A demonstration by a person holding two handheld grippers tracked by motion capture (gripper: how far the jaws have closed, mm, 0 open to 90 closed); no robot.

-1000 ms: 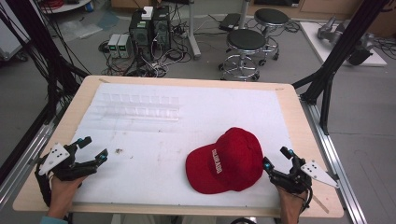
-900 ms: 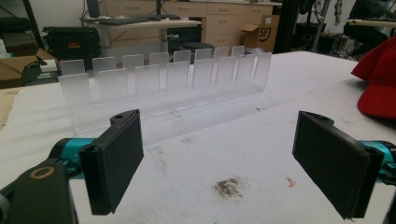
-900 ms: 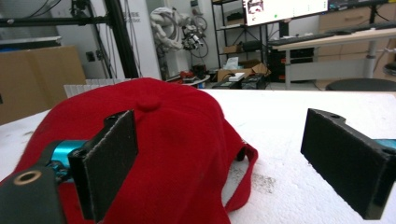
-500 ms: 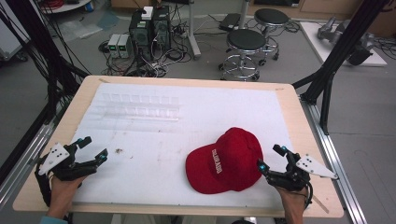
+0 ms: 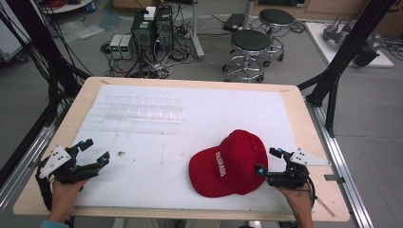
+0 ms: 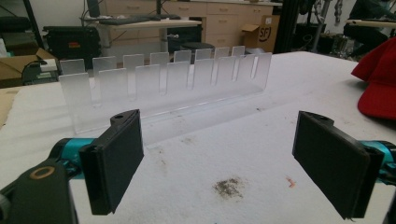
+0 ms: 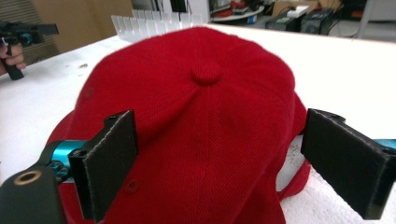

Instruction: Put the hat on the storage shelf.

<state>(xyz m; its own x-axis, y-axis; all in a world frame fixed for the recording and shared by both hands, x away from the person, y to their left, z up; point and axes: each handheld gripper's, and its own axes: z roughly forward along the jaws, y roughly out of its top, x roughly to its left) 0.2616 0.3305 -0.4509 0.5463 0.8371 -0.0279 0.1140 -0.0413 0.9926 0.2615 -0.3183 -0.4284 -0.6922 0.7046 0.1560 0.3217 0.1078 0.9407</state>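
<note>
A red cap (image 5: 230,164) with white lettering on its front lies on the white mat at the front right. My right gripper (image 5: 267,160) is at the cap's right side, open. In the right gripper view its black pads (image 7: 107,163) stand wide on either side of the back of the cap (image 7: 201,107), with gaps showing between pads and cloth. My left gripper (image 5: 96,151) rests open at the front left, far from the cap, with nothing between its jaws (image 6: 219,168). It faces a clear plastic slotted rack (image 6: 168,88).
The clear rack (image 5: 142,109) lies at the back left of the white mat (image 5: 190,118), which covers a wooden table. A small dirt stain (image 5: 121,153) marks the mat near the left gripper. Stools, computers and black frame posts stand beyond the table.
My right gripper has moved left and a little up, closer in on the cap's right side. The left gripper and the cap have stayed put.
</note>
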